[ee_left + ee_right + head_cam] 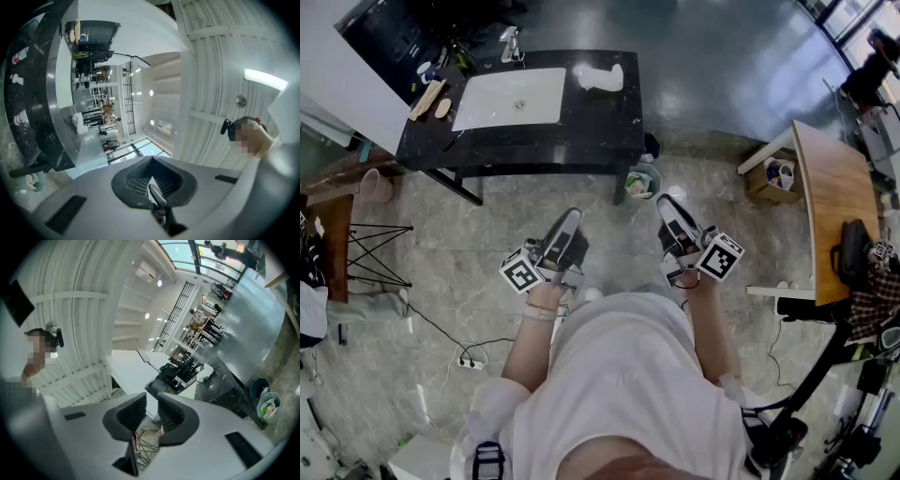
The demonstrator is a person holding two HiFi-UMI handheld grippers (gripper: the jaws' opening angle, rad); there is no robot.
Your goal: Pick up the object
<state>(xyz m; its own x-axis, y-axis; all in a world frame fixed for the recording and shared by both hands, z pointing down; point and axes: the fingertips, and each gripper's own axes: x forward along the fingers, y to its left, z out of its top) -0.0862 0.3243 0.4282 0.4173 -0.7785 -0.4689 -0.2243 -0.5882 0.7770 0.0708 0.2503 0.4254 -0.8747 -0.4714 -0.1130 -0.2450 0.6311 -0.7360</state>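
A white lumpy object (600, 77) lies on the black marble table (609, 131), at its far right by the white basin (511, 97). Both grippers are held up in front of the person's chest, well short of the table. My left gripper (572, 219) points toward the table, its jaws shut with nothing in them. In the left gripper view the left gripper (152, 181) shows its pads pressed together, and the white object (78, 123) is far off. My right gripper (667, 202) is open by a narrow gap; in the right gripper view the right gripper (151, 411) holds nothing.
A small bin with rubbish (641, 181) stands at the table's near right leg. A wooden table (830, 211) and a cardboard box (769, 175) are at the right. A black wire stand (380, 253) and a power strip (470, 361) are on the left floor.
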